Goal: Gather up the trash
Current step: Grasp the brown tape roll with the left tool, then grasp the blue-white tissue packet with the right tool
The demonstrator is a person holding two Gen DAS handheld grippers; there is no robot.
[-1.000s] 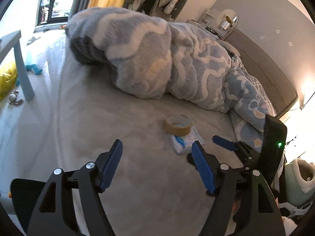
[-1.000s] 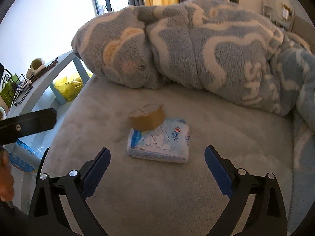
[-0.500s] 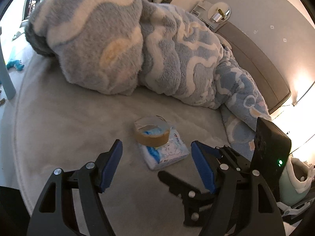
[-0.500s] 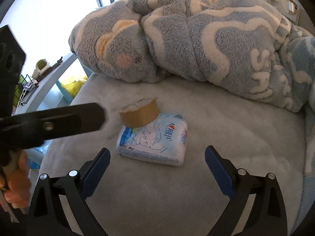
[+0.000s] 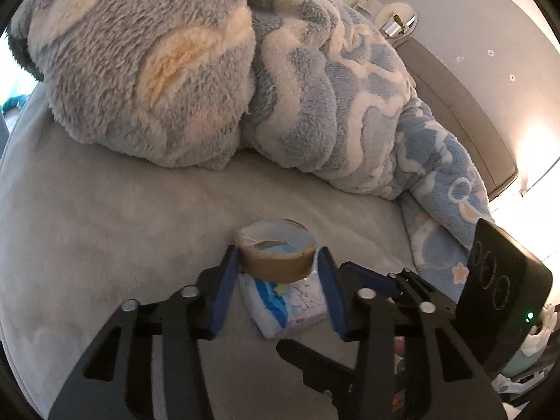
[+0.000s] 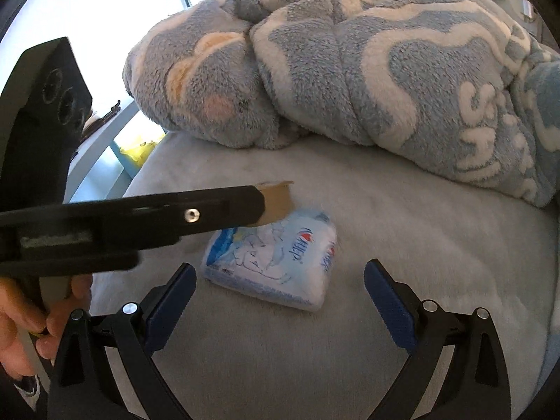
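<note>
On the left, the left gripper [image 5: 278, 271] is straddling the brown cardboard tape roll [image 5: 276, 255], its blue pads narrowed right against the roll's sides, though whether they are actually pinching it I cannot tell. The roll is sitting partly on the soft white-and-blue plastic tissue pack [image 6: 271, 262], out on the grey plush bedcover [image 6: 402, 217] below the bunched blue-and-white fleece blanket [image 6: 350, 70]. That roll is looking light and stiff, best squeezed across its outer wall. Over on the right, the right gripper [image 6: 280, 301] is hanging wide apart, empty, framing the squashy, probably slippery pack.
</note>
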